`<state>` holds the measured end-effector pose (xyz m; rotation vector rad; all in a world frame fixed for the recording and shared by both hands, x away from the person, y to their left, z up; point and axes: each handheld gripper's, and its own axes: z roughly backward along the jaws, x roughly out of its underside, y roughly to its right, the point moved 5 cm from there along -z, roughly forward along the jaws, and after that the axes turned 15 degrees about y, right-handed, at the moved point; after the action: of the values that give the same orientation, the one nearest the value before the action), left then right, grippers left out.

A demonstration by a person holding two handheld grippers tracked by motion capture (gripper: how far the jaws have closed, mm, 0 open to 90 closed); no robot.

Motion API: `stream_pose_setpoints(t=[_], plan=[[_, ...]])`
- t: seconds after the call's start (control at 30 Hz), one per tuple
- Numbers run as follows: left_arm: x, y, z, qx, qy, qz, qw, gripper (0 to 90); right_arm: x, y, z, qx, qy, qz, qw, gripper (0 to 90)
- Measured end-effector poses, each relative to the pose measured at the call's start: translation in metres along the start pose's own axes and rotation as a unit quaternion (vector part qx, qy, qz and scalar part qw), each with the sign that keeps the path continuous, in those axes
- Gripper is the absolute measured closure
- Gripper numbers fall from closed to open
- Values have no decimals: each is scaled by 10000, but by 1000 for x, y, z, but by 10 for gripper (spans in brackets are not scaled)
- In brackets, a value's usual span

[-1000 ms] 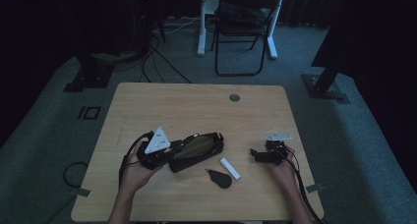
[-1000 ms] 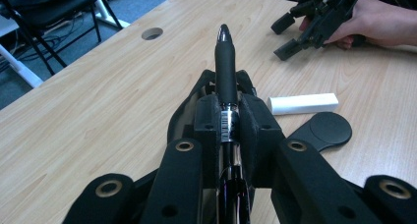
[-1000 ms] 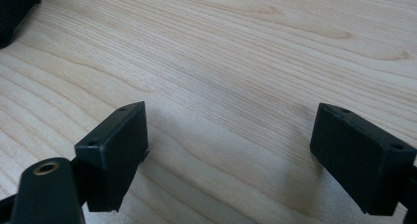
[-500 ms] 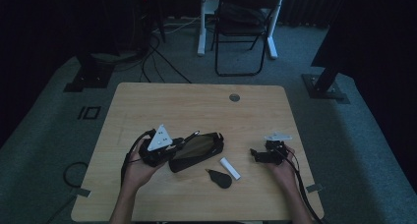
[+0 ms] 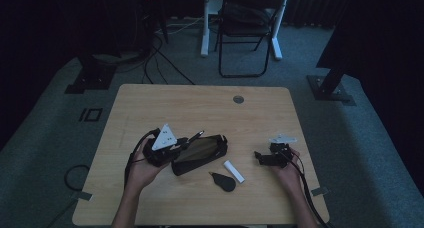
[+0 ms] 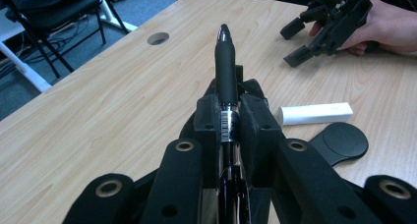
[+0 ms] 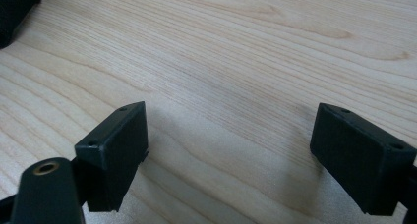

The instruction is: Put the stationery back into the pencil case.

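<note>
Since the earlier frame our pen (image 6: 225, 62) has barely shifted; it stays clamped between the closed jaws of the left gripper (image 6: 226, 117), tip pointing out over the table (image 5: 200, 103), just above the open black pencil case (image 5: 200, 153). We judge the pen is mid-carry; next comes placing it. Our right gripper (image 7: 228, 145) rests wide open, empty, well apart.

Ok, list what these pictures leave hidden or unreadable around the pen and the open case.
- Pen: its rear end is hidden between the left gripper jaws in the left gripper view; the barcode label is too small to read.
- Open pencil case: the high view is too dim to show its contents.
- Black flat piece: partly covered by the jaw in the left gripper view.
- Right gripper: open; the bottom edge cuts off its body.
</note>
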<state>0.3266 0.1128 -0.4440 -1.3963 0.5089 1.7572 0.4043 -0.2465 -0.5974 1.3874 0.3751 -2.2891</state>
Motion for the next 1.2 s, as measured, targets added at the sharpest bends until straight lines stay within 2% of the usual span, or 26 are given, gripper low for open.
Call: stream_pose_setpoints(t=[0.9, 1.2], plan=[[-3, -3, -14, 60, -44, -86, 9999, 794, 0, 0, 0, 0, 3, 3, 10000, 143], [-3, -5, -20, 51, -27, -51, 10000, 793, 0, 0, 0, 0, 2, 3, 10000, 142]])
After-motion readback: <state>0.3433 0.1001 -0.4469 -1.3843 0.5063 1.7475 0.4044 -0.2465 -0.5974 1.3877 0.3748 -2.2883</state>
